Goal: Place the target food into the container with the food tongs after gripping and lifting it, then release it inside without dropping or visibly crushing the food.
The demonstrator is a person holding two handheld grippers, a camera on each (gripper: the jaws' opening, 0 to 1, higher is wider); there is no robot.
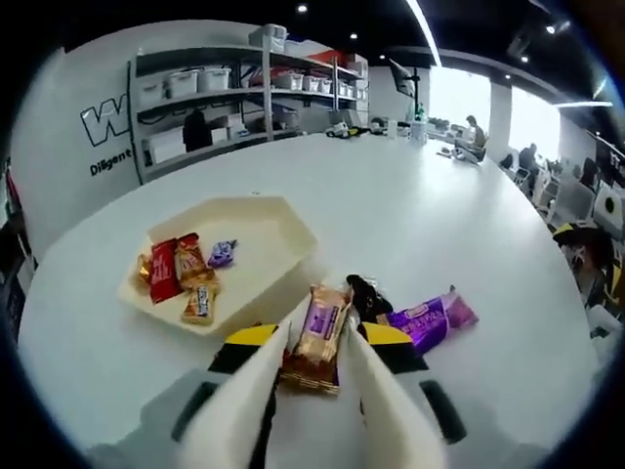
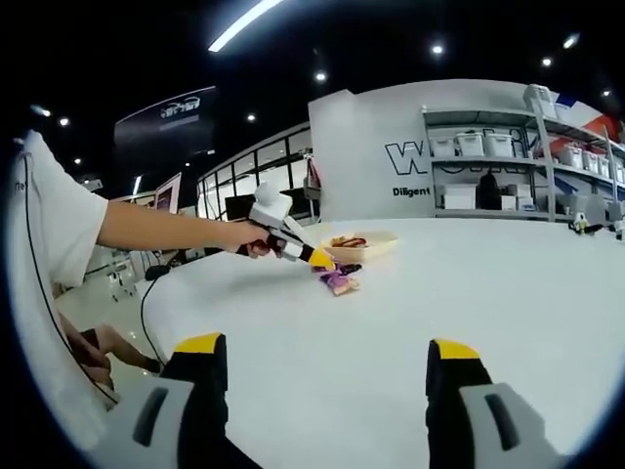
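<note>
L gripper [image 1: 311, 376] w/ white tongs is clamping a snack bar [image 1: 319, 337] beside the cream tray [image 1: 283, 230]; R gripper [image 2: 327, 376] is hovering, jaws apart.

Bkgd: white table [image 1: 420, 215], grey shelving unit [image 1: 244, 93] w/ white storage bins [image 1: 195, 80], wall lettering [image 2: 415, 156], ceiling strip light [image 2: 244, 21], people seated [image 1: 476, 132] at far desks.

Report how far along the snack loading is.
Done: several wrapped snacks already lie in the cream tray. In hand: the left gripper has its tongs closed around a purple-and-tan snack pack, near the table. Left: carry it into the tray, release; purple packs remain outside.
</note>
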